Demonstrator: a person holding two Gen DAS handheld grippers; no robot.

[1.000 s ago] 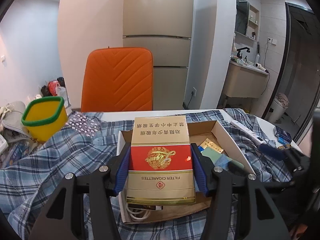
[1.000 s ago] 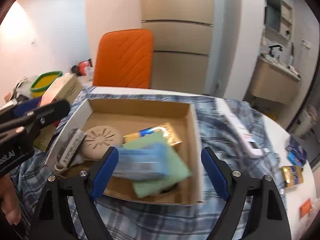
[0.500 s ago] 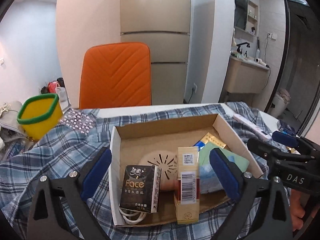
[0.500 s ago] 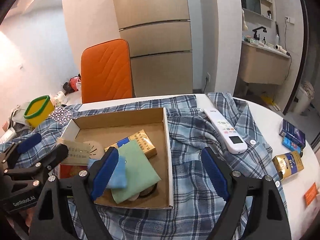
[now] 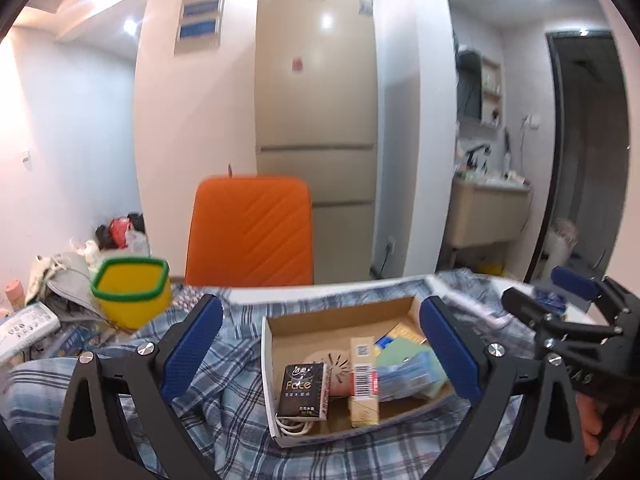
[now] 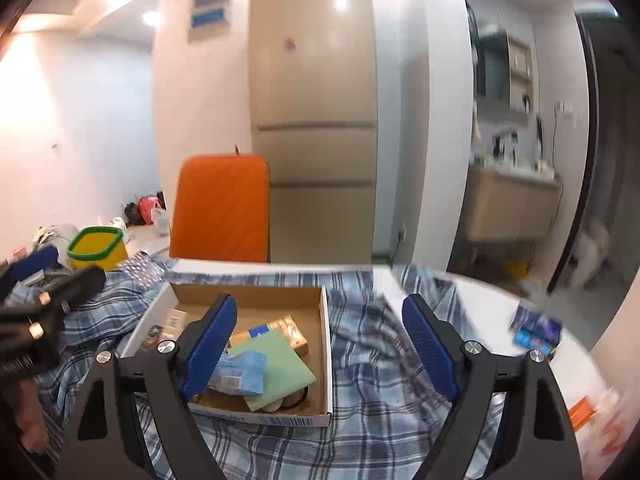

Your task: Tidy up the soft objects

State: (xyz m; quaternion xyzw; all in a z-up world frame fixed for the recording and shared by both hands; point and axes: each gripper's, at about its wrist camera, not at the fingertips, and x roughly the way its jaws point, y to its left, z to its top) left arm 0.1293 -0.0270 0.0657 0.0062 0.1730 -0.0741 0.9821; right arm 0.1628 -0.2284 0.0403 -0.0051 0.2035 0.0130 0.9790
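Cardboard makes the open box point(image 5: 344, 320), which lies on a blue checked shirt point(image 5: 224, 392) and serves as the landmark. The left gripper point(image 5: 320, 344) is held level above the near edge of the box, with its blue pads spread wide and nothing between them. The right gripper point(image 6: 320, 344) hovers over the right front corner of the box, also released and empty; its left finger point(image 6: 208, 344) covers part of the inside.

Inside the box, at the near left corner, a black tissue pack point(image 5: 303, 390) stands upright, with its long axis vertical. Just right of it, a cigarette carton point(image 5: 363, 380) lies on its narrow side, with its long axis running from the near edge toward the far wall. Further right is a blue soft pack point(image 6: 240, 372) resting on a green cloth point(image 6: 276, 364); its long axis goes across the box.

Behind the box, an orange chair point(image 5: 252, 252) stands at the table; to the far left of the box is a yellow bin point(image 5: 130, 296).
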